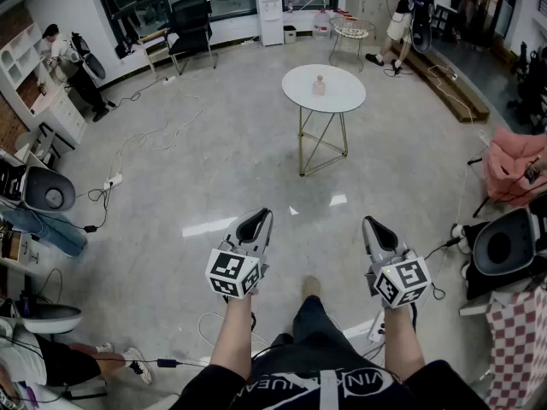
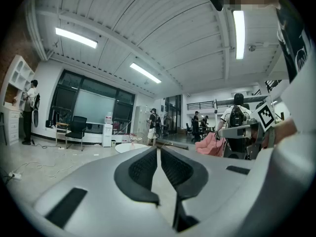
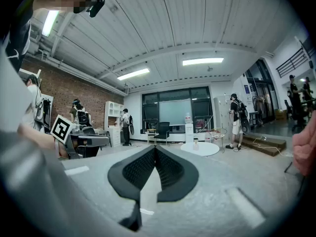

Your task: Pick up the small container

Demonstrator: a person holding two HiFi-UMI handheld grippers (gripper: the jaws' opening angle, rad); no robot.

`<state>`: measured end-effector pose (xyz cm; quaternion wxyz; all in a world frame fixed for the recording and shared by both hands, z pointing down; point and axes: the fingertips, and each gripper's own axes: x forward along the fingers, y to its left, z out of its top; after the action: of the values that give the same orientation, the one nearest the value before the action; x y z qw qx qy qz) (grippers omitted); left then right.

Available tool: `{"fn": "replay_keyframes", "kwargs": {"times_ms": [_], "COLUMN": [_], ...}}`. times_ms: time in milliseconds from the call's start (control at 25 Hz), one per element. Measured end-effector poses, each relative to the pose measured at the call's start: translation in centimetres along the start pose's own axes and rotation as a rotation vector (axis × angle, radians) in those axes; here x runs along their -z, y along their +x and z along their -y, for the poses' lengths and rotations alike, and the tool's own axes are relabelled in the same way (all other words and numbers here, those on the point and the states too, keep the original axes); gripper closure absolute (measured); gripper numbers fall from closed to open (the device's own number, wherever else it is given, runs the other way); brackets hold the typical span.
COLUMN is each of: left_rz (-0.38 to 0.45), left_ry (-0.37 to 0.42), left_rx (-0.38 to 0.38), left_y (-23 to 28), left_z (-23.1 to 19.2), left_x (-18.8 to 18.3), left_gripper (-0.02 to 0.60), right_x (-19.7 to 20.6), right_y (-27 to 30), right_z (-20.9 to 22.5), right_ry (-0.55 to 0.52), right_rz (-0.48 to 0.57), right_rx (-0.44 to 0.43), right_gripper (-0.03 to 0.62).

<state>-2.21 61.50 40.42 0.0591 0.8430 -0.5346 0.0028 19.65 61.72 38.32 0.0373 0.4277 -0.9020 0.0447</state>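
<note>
Small pale see-through bottle-shaped container (image 1: 319, 84) stands upright near the centre of a round white table w/ thin gold wire legs (image 1: 346, 97). It's well ahead of both sets of jaws, slightly nearer the right pair's line than the left's. Only open floor lies btwn them.

Left gripper, grey w/ black ribbed pads (image 1: 261, 216): jaws clenched together, nothing btwn them. Right gripper, same build (image 1: 369, 223): also clenched tight and empty. In the right gripper view the container shows just right of the jaw tips, far off.

Handling, as a guess: prob. light, stiff and smooth-walled, so a bit slippery; glass vs plastic can't be told from here. Best taken on the wider body, approx mid-height below the narrow top, w/ moderate squeeze. It could tip if nudged side-on, so jaws need to open before they reach it.
</note>
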Motion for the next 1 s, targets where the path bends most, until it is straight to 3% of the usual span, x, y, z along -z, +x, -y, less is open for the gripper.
{"fn": "replay_keyframes", "kwargs": {"times_ms": [600,1000], "left_rz": [-0.019,-0.043], "left_ry": [-0.035,-0.048], "left_rx": [-0.026,-0.063], "left_y": [11.5,17.4], "left_z": [-5.8,-9.7], "left_x": [-0.3,-0.8], "left_gripper": [0.555,0.555], "right_x": [-0.1,-0.8], "right_y": [9.7,16.3], "right_z": [8.6,12.5], "right_ry": [0.003,0.02], "right_rz": [-0.019,-0.012], "right_rx": [0.01,-0.033], "right_gripper": [0.588,0.588]}}
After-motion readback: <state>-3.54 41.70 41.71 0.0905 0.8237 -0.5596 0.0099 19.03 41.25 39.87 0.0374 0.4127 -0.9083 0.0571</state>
